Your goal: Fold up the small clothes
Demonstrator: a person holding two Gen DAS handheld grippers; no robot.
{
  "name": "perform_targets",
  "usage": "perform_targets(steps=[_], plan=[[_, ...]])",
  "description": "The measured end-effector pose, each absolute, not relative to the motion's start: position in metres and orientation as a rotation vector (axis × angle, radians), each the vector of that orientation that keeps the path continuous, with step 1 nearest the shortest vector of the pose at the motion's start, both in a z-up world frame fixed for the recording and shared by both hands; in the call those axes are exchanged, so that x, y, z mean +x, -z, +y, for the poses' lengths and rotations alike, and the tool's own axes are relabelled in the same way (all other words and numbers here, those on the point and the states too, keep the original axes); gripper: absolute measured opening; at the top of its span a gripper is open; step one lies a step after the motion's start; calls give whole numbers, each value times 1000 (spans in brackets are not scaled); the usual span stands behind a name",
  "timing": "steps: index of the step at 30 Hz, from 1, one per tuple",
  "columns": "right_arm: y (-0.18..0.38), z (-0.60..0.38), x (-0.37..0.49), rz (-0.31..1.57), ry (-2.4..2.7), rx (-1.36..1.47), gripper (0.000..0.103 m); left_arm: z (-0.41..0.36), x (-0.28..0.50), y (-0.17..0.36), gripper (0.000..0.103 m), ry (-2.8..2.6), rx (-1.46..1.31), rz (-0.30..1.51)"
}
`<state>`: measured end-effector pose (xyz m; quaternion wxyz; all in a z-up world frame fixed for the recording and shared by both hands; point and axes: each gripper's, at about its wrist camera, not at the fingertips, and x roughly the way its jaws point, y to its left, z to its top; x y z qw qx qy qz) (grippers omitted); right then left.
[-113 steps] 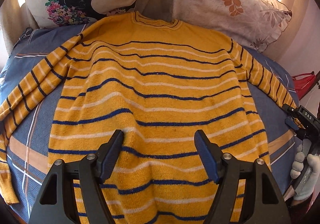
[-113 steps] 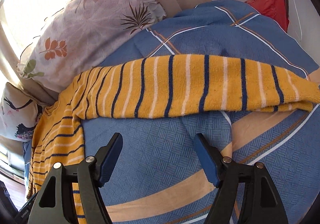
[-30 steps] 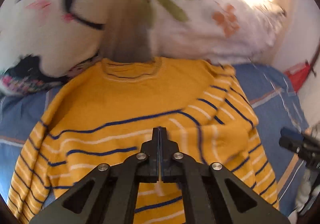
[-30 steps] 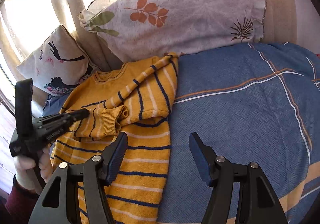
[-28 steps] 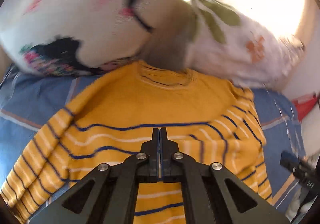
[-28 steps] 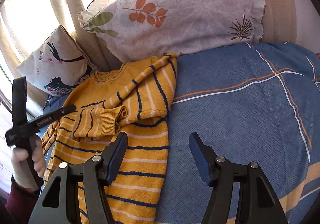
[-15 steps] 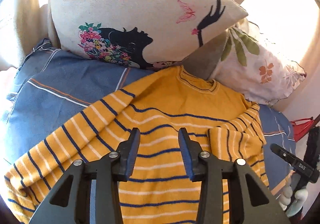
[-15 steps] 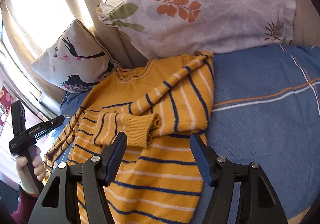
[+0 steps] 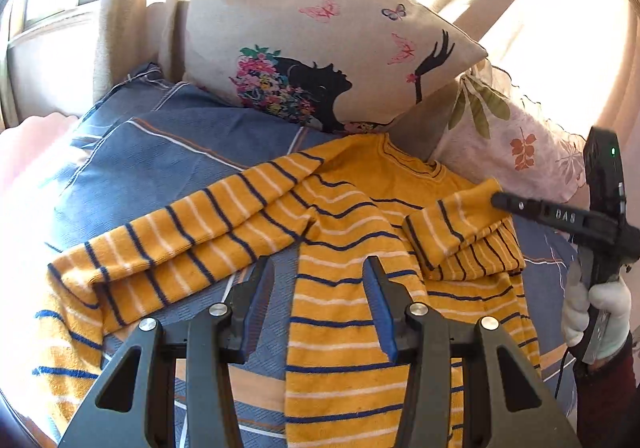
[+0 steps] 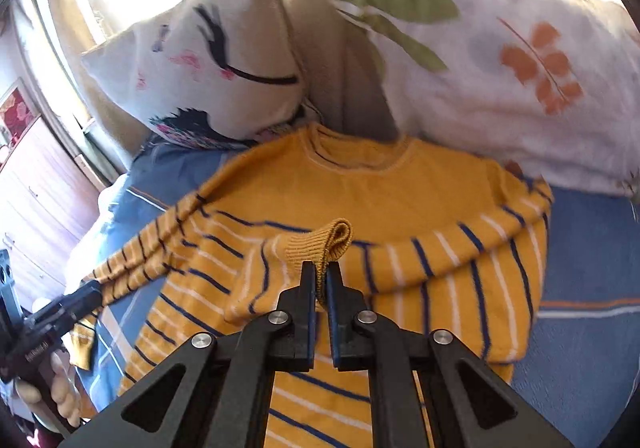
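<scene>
A yellow sweater (image 9: 352,320) with navy and white stripes lies face up on a blue bedspread (image 9: 140,168). Its right sleeve (image 10: 440,252) is folded across the chest. My right gripper (image 10: 318,272) is shut on that sleeve's ribbed cuff (image 10: 320,240) and holds it a little above the body. The left wrist view shows the same right gripper (image 9: 498,201) at the sleeve end. My left gripper (image 9: 318,264) hovers over the sweater's left edge with its jaws opening and nothing pinched between them. The left sleeve (image 9: 180,240) lies rumpled out to the left.
A butterfly-print pillow (image 9: 328,60) and a leaf-print pillow (image 9: 520,136) lean against the curtain just behind the collar. A gloved hand (image 9: 596,312) holds the right gripper's handle. A wooden cabinet (image 10: 24,176) stands at the far left.
My left gripper has swung left across the sweater and gone from shut to open. My right gripper has moved in over the chest and shut on the folded sleeve's cuff, raising it.
</scene>
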<state>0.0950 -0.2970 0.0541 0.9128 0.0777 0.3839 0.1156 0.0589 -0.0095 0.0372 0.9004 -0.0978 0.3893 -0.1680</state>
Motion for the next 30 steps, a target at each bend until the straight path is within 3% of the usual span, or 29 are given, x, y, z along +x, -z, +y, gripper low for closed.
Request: perform_targets(steps=[7,9,13,17,21,27,30], plan=[[-63,-152,159,832,-571,122,7,16,50,-36,48,306,-265,812],[-56,-140,161,875,-633,157,21,21,48,-36,55,299,-260,814],[-56,-181,140,828,-564,171,36,28,49,-38,57,315,-244,814],[-47,-271,115,840,-377,194,37,14,57,-41,57,393,-244,823],[-24,-329,99,918,-246,180,28,-26,74,-44,58,493,-194,849],[17,-333,125,1029,-205,124,28,-100,140,-19,58,529,-27,975],[23,-330,159,993,-140,85,28,-111,181,4,57,444,-26,1049]])
